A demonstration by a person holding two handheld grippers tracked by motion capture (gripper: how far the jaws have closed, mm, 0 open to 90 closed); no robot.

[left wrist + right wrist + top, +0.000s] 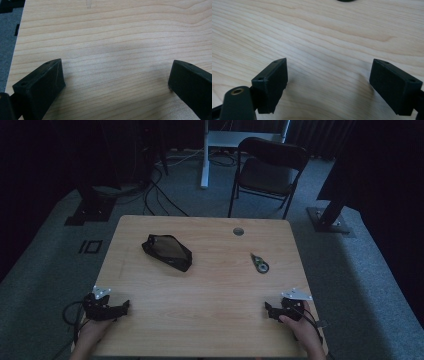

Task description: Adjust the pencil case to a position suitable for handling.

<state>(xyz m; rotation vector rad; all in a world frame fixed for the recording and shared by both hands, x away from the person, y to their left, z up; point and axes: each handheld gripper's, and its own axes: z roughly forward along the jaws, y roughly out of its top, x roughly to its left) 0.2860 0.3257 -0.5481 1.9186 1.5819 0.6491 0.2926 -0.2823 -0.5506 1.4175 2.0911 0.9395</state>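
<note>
Left hand-held gripper (125, 307): released, jaws wide apart, nothing between them, resting low at the near left corner of the light wooden table (210, 285)
Right hand-held gripper (268, 309): released too, jaws spread and empty, at the near right edge
Small round black-and-green tape dispenser (259, 264): lies ahead of the right hand-held gripper, well apart from it
Black soft zip pouch (167, 251): lies left of centre, farther in, beyond the left hand-held gripper
Doing it well: I judge the reach is just starting; go forward low, keep jaws wide, straddle the item before closing
Views: the high view shows both things and a black folding chair (270, 170); the gripper views show wood grain between the jaws, the right one a dark edge (346, 0) at top
</note>
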